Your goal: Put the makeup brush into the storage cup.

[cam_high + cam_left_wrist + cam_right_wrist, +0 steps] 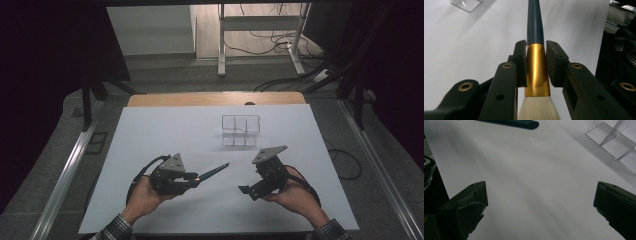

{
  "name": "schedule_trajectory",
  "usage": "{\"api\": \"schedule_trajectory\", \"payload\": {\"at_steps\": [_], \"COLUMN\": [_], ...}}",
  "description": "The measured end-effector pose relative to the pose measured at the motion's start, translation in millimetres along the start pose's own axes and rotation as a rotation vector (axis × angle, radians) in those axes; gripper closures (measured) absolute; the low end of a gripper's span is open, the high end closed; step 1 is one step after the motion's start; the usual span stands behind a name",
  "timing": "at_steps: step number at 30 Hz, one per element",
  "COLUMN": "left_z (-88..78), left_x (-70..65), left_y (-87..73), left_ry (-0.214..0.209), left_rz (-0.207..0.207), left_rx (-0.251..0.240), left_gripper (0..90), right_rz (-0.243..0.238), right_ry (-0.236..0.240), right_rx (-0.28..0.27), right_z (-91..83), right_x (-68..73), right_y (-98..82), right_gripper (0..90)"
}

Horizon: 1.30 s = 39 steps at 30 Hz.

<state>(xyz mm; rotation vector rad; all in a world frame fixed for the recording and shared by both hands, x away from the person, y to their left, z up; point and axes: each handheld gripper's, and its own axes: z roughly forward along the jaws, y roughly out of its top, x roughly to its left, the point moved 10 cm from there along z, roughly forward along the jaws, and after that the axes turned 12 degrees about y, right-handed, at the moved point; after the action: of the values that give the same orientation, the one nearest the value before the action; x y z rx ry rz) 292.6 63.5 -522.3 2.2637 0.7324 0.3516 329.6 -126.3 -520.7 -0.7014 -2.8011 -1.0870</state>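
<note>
One brush (535, 67) clamped by its gold ferrule in left gripper (536, 63); right gripper (540, 202) wide open.

The brush (535, 67) bristles run off the picture's bottom edge.

black grippers, grey plates, plaid sleeves (116, 229).

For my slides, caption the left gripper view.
Left gripper clamps a brush by its gold ferrule, dark handle pointing away.
</note>
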Motion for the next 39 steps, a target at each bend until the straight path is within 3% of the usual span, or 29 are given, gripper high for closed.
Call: {"api": "schedule_trajectory", "payload": {"at_steps": [8,10,17,23,39], "left_z": [4.5,4.7,7.2,9.2,13.3], "left_x": [-5.1,-4.8,-8.2,-10.4,-14.5], "left_y": [0.0,-1.2,-0.7,-0.2,-1.0], "left_ry": [-0.022,-0.027,-0.040,-0.049,-0.071], "left_rz": [0.001,0.027,0.032,0.021,0.038], "left_rx": [0.010,0.023,0.029,0.033,0.060], "left_gripper": [72.2,72.2,72.3,72.2,72.2], "right_rz": [-0.037,-0.044,-0.094,-0.136,-0.262], "right_ry": [0.030,0.029,0.048,0.066,0.107], "right_rx": [0.029,0.034,0.044,0.076,0.177], "right_z": [9.9,12.1,20.5,31.3,57.7], "right_x": [3.8,4.5,10.4,15.2,28.7], "right_y": [8.2,10.7,23.0,29.3,38.9], "right_gripper": [0.4,1.3,5.5,10.0,27.1]}}
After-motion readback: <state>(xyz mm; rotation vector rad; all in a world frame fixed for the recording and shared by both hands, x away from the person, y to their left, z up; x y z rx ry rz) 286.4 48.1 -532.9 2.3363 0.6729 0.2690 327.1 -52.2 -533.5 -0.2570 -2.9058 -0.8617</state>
